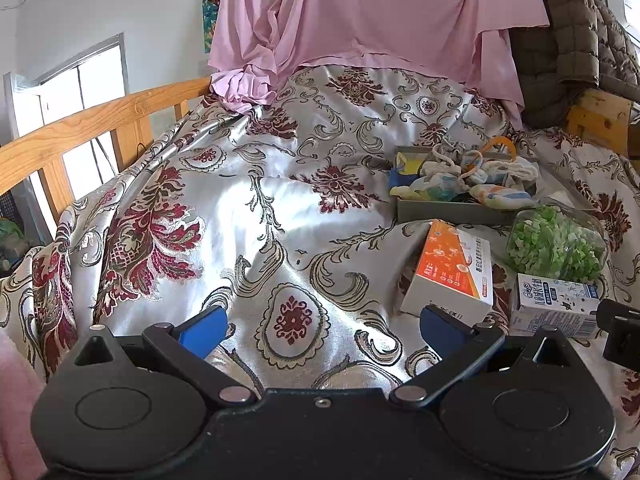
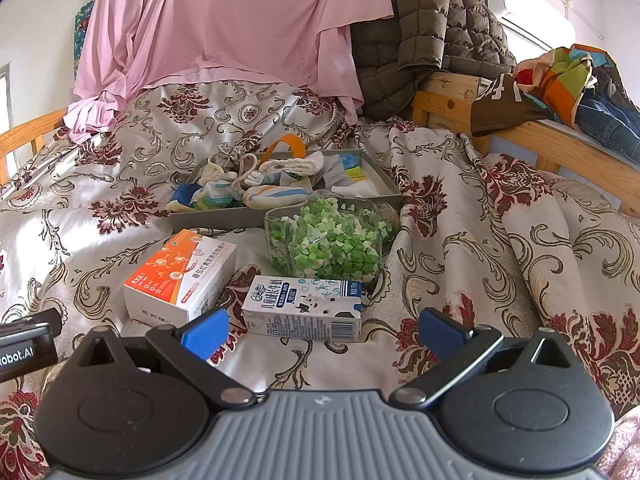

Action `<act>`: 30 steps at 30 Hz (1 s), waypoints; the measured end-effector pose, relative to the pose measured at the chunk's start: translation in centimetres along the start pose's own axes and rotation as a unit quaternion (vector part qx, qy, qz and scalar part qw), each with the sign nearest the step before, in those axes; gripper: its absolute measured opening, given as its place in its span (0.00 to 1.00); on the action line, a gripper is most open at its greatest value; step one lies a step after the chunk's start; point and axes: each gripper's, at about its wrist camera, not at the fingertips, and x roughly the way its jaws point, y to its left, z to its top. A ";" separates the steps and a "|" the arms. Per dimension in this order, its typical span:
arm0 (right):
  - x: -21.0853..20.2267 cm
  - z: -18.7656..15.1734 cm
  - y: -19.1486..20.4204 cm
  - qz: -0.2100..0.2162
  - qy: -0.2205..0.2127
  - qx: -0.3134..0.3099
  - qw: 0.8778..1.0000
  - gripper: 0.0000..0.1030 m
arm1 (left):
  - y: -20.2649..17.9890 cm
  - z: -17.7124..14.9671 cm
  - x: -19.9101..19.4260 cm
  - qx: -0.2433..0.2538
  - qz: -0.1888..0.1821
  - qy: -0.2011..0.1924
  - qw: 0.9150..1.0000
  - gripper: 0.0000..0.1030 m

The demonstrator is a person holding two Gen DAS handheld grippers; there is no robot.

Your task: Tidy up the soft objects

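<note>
You see a silver bedspread (image 2: 460, 248) with maroon florals, a pink sheet (image 2: 224, 20), a grey tray (image 2: 224, 216), and green-and-white paper bits in a jar (image 2: 326, 240).

Home bedroom: wooden bed frame (image 1: 100, 120), floral satin bedspread (image 1: 240, 220), hanging clothes (image 2: 224, 20), air conditioner (image 2: 528, 8).

Lighting: bright daylight from the white-framed window (image 1: 72, 92) at far left. Glare: strong white sheen on the glossy silver satin bedspread with maroon floral pattern (image 1: 256, 216). Shadows: soft, short. Focus: sharp throughout. Distortion: heavy fisheye bending at the edges; dark vignette in the upper corners.
</note>
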 end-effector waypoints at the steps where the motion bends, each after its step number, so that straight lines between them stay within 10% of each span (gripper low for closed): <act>1: 0.0 0.0 0.0 0.000 0.000 0.000 1.000 1.00 | 0.0 0.0 0.0 0.000 0.000 0.000 1.000 0.99; 30: 0.0 0.0 -0.1 0.001 0.001 0.000 1.000 1.00 | 0.8 -0.4 -0.3 -0.012 -0.012 0.008 1.000 0.99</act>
